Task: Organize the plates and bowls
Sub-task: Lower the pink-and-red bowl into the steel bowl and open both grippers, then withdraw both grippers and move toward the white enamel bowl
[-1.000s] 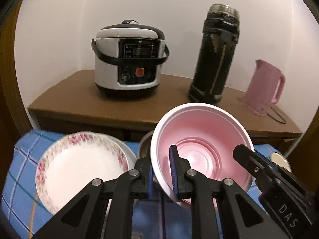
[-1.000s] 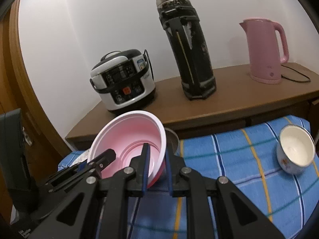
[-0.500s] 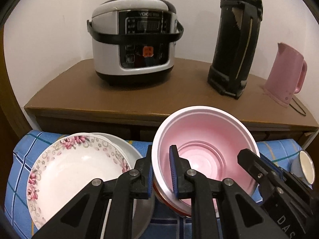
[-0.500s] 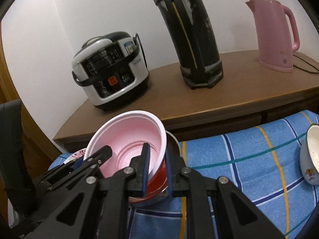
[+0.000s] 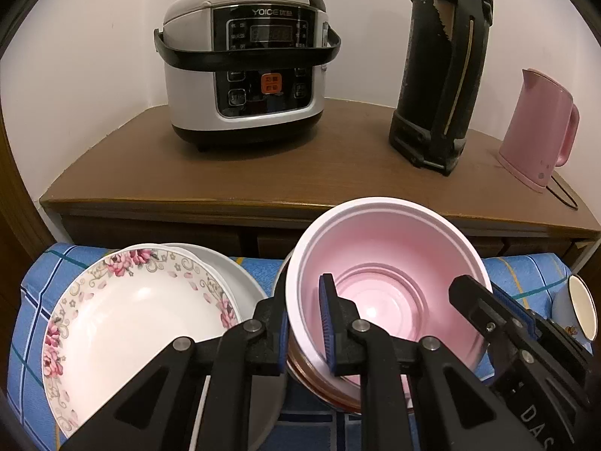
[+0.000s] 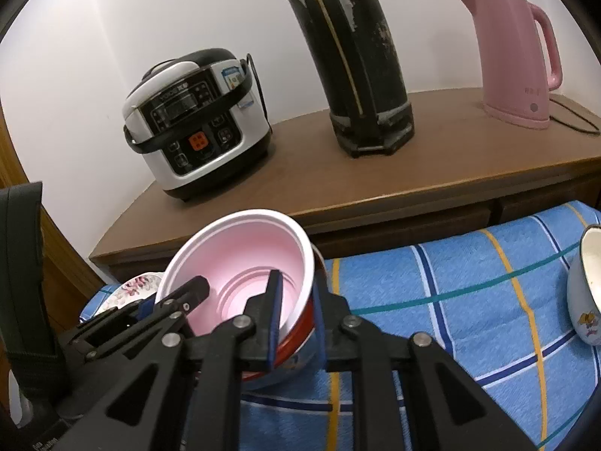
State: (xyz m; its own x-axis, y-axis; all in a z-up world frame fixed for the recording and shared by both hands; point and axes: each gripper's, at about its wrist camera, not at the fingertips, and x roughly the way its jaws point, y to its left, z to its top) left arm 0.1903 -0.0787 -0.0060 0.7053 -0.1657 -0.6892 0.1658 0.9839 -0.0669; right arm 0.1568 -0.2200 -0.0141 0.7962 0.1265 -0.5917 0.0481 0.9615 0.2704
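A pink plastic bowl (image 5: pixel 390 274) sits nested in a red-rimmed bowl (image 6: pixel 300 332) on the blue checked cloth. My left gripper (image 5: pixel 306 319) is shut on the pink bowl's left rim. My right gripper (image 6: pixel 295 319) is shut on its right rim; it also shows in the left wrist view (image 5: pixel 488 300). A floral plate (image 5: pixel 127 323) lies on a white plate (image 5: pixel 233 274) to the left. A small enamel cup (image 6: pixel 589 282) stands at the far right.
Behind the cloth is a brown wooden cabinet (image 5: pixel 263 176) carrying a rice cooker (image 5: pixel 244 64), a tall black thermos (image 5: pixel 443 64) and a pink kettle (image 5: pixel 537 139). The white wall is close behind.
Both grippers have carried the pink bowl forward and down, so that it now sits in the red-rimmed bowl on the cloth. The cabinet and cooker look nearer.
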